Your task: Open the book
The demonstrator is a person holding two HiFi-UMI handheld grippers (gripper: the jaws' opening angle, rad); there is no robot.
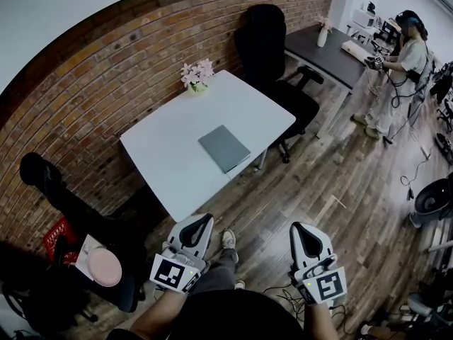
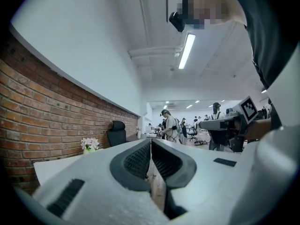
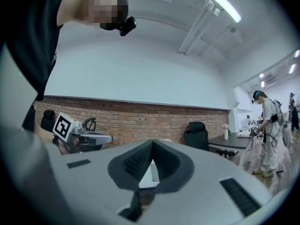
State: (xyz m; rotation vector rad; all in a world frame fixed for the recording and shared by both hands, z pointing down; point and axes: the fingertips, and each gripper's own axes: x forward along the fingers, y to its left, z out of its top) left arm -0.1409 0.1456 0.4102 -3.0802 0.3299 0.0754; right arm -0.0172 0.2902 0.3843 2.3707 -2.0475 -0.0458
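Note:
A closed grey book [image 1: 224, 148] lies flat on the white table [image 1: 163, 158], towards its right half. My left gripper [image 1: 200, 223] hovers over the floor just short of the table's near corner, jaws shut with nothing between them. My right gripper [image 1: 302, 233] is level with it further right, over the wooden floor, also shut and empty. In the left gripper view the left gripper [image 2: 151, 142] has its pads pressed together; the right gripper view shows the right gripper [image 3: 152, 144] the same way. The book is hidden in both gripper views.
A pot of pink flowers [image 1: 197, 76] stands at the table's far edge by the brick wall. A black office chair [image 1: 272, 55] sits behind the table. A person [image 1: 400, 66] stands at a dark desk [image 1: 325, 52] at the far right. A red basket [image 1: 56, 239] is at the left.

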